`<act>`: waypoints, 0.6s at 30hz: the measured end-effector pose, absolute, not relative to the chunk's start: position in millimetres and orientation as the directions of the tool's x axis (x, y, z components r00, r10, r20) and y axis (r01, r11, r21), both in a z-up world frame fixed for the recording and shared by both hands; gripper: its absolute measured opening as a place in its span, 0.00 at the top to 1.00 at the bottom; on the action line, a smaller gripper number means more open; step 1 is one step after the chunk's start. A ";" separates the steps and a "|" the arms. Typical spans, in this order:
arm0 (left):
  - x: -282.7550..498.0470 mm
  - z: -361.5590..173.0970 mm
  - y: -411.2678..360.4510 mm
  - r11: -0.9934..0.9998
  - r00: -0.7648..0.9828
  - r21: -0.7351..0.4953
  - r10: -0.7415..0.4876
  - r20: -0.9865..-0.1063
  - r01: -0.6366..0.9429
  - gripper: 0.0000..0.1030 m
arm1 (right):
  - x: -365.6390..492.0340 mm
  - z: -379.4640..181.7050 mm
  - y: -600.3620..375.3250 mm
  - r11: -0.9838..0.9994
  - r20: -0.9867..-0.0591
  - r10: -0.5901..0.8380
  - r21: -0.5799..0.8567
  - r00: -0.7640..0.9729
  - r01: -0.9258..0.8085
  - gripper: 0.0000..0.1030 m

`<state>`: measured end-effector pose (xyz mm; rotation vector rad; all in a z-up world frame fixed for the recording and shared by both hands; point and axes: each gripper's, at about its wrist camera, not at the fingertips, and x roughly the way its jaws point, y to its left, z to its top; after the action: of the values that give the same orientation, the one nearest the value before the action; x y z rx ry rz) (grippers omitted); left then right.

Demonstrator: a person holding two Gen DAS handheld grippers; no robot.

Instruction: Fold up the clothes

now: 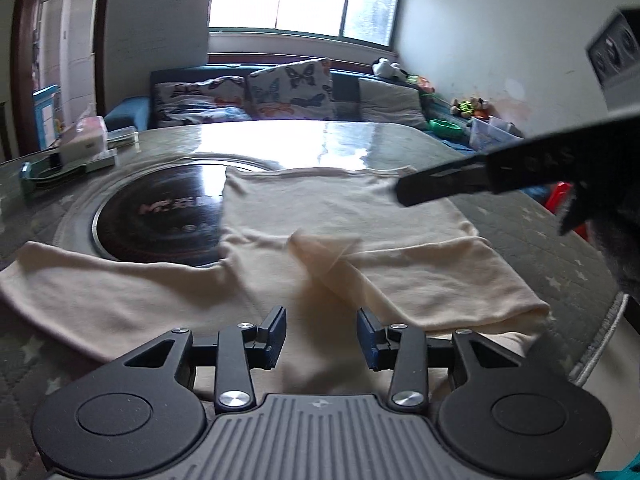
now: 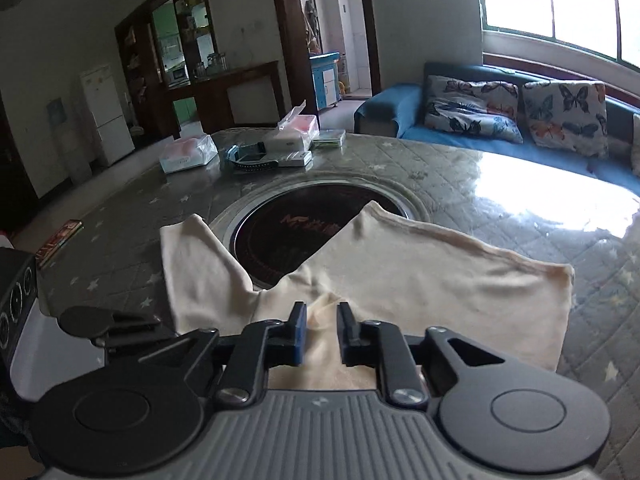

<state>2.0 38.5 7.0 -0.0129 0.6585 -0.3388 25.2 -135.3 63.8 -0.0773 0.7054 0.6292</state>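
Directly ahead of the left gripper [image 1: 321, 334], a cream garment [image 1: 340, 216] lies flat on the round table [image 1: 532, 236], its body running away toward the window. One sleeve [image 1: 100, 292] still stretches sideways to the left, nearer this hand. The left jaws stand apart, nothing between them. The right gripper [image 2: 322, 330] hovers over the near edge, jaws narrowly parted over a raised ridge of cloth, not pinching it.
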 end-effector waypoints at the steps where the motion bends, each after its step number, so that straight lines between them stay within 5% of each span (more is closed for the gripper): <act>1: 2.0 8.0 40.7 0.947 0.741 -0.116 -0.306 -0.597 0.298 0.59 | 24.8 63.4 -138.3 0.819 -0.627 0.506 0.133 0.592 -0.558 0.83; 18: 29.8 -1.3 -0.6 0.923 0.706 -0.076 -0.340 -0.621 0.378 0.61 | -16.2 6.1 -238.0 0.891 -0.750 0.340 0.064 0.568 -0.449 0.80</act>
<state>29.8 -0.6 -1.3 0.0588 0.6777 -0.3994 -16.2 -238.0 6.1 -0.1387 0.8486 0.4648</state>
